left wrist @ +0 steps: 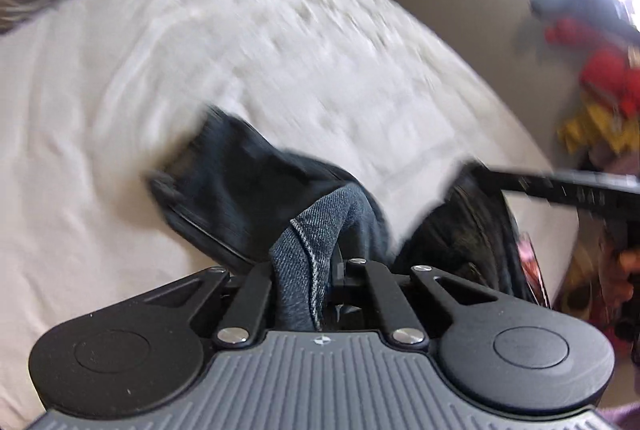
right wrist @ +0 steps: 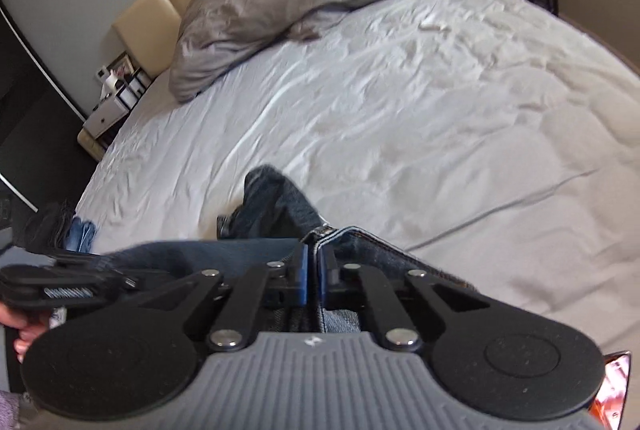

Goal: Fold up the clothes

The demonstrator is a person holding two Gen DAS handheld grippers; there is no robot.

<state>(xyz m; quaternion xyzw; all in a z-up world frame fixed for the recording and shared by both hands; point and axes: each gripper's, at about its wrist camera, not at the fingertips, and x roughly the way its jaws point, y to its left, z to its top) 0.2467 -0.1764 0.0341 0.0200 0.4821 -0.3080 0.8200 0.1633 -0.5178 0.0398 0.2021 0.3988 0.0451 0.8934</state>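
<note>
A white-sheeted bed (right wrist: 400, 102) fills both views, with a grey duvet (right wrist: 272, 2) bunched at its headboard end. Dark blue jeans (right wrist: 276, 206) lie on the near part of the sheet, one leg trailing away from the cameras. Both of the 2 grippers are clamped on denim: the left gripper (left wrist: 308, 270) pinches a stitched fold, and the right gripper (right wrist: 318, 266) bites a seamed edge between its blue pads (right wrist: 302, 276).

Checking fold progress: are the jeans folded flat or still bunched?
Still bunched. The jeans lie crumpled on the bed sheet, with denim pinched in both the left gripper and right gripper.
</note>
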